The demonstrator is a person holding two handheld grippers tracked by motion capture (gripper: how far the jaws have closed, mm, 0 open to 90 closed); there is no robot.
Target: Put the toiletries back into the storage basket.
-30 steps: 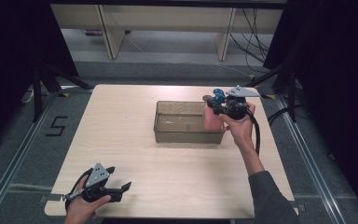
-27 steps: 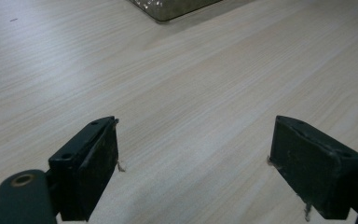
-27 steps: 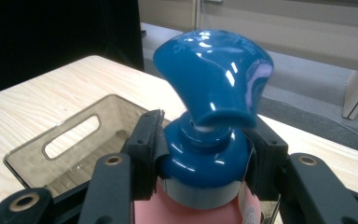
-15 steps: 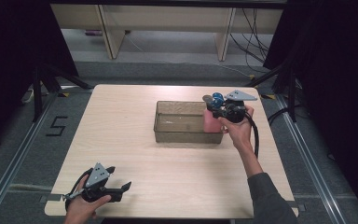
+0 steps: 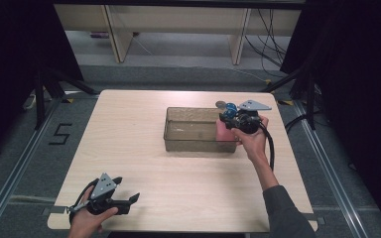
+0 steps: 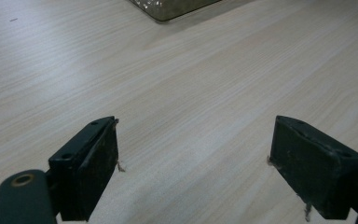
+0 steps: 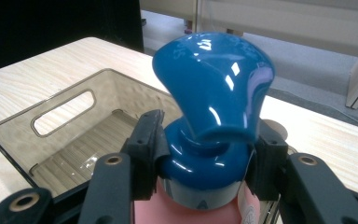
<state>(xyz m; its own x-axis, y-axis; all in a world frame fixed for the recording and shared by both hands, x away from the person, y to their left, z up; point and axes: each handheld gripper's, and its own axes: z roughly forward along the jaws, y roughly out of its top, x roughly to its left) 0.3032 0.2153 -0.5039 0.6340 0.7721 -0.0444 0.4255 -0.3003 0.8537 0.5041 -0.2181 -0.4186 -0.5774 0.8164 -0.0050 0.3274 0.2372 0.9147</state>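
A pink bottle (image 7: 200,212) with a glossy blue cap (image 7: 213,79) is hanging at the right end of the clear plastic bin (image 5: 193,130), just over its rim. The right gripper (image 5: 229,117) is squeezing it at the neck, jaws on either side. Over at the near left corner of the table (image 5: 144,114), the left gripper (image 6: 193,163) is resting with its jaws spread wide around nothing.

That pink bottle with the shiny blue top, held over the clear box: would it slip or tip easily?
The blue top looks glossy and rounded, so it could be slippery; the right tongs pinch its narrower neck, which probably helps. The pink bottle looks taller than wide with a flared top, so it might tip if set down carelessly in the clear box.
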